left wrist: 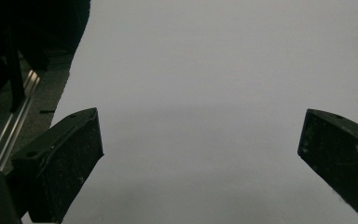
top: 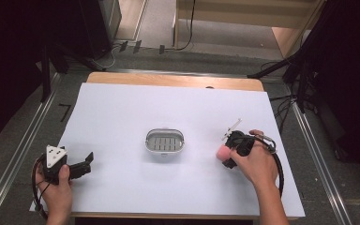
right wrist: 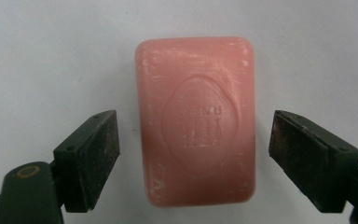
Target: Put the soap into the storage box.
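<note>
A pink bar of soap [right wrist: 196,121] lies flat on the white sheet, its embossed face up. My right gripper [right wrist: 194,133] points down over it, one jaw on each long side, with a small gap between each pad and the bar. In the high view the soap [top: 222,152] sits at the right gripper [top: 227,158], right of a grey oval soap dish [top: 147,140] with a slotted floor, standing at the middle of the table. My left gripper [top: 88,163] rests at the front left, open, and in its own view the left gripper [left wrist: 200,135] has only bare sheet between its jaws.
The white sheet [top: 168,108] covers the wooden table nearly to its edges. Metal floor rails [top: 23,150] run along both sides, with dark stands and cables beyond the far edge. Bare sheet lies between the dish and each hand.
</note>
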A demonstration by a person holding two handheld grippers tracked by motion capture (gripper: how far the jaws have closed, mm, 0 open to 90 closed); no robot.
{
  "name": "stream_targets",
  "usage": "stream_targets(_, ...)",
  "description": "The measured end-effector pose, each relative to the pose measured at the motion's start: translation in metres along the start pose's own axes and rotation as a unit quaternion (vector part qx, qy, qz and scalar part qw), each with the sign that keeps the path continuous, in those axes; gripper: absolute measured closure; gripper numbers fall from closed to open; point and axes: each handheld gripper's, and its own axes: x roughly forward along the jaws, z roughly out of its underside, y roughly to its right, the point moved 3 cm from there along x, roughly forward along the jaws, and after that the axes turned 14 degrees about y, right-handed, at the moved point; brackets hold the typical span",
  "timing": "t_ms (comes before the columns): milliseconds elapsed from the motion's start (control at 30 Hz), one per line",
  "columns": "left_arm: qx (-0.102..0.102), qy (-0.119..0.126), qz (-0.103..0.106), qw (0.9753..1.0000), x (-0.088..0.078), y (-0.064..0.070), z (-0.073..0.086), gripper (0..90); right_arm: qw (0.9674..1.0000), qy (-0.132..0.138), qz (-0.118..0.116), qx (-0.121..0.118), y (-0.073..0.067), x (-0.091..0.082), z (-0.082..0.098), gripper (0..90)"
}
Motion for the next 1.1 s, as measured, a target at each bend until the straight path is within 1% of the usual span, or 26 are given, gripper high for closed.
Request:
stream_targets(67,0.000,0.000,-0.001,1.0000,0.0002,0.0001,0.0000,0.1,1.0000,-0.002,-0.001,0.000,-0.0003,0.0004,-0.0004,20.5)
stream_targets(133,0.001,0.000,-0.001,1.0000,0.0002,0.0003,0.0000,0.1,1.0000,-0.002,-0.003,-0.001,0.0000,0.0020,-0.0009,24.0)
stream_targets(200,0.002,-0.001,-0.001,1.0000,0.0000,0.0003,0.0000,0.1,0.9999,-0.006,-0.003,0.007,0.0001,0.0041,-0.0013,28.2)
stream_targets(333,0.003,0.000,0.000,1.0000,0.0002,0.0006,0.0000,0.1,0.9999,-0.008,0.001,0.009,0.0005,0.0074,-0.0018,29.6)
stream_targets(400,0.003,0.000,0.000,1.0000,0.0001,0.0005,0.0000,0.1,0.9999,-0.010,0.002,0.012,0.0001,0.0070,-0.0032,31.4)
stream_targets(467,0.003,0.000,0.000,1.0000,0.0002,0.0006,0.0000,0.1,0.9999,-0.007,0.002,0.009,0.0004,0.0071,-0.0049,33.2)
stream_targets(567,0.003,0.000,0.000,1.0000,0.0002,0.0006,0.0000,0.1,0.9999,-0.012,0.006,0.011,0.0006,0.0086,-0.0067,36.5)
stream_targets(767,0.003,0.000,0.000,1.0000,0.0002,0.0006,0.0000,0.1,0.9999,-0.013,0.002,0.008,0.0021,0.0101,-0.0078,37.7)
stream_targets(833,0.003,0.000,0.000,1.0000,0.0000,0.0007,0.0000,0.1,0.9999,-0.011,0.003,0.012,0.0027,0.0099,-0.0072,37.8)
stream_targets(967,0.003,0.000,0.000,1.0000,0.0001,0.0007,0.0000,0.1,0.9998,-0.013,0.004,0.013,0.0036,0.0096,-0.0066,38.0)
stream_targets(1100,0.003,0.000,0.000,1.0000,0.0001,0.0007,0.0000,0.1,0.9998,-0.012,0.000,0.014,0.0046,0.0097,-0.0057,38.0)
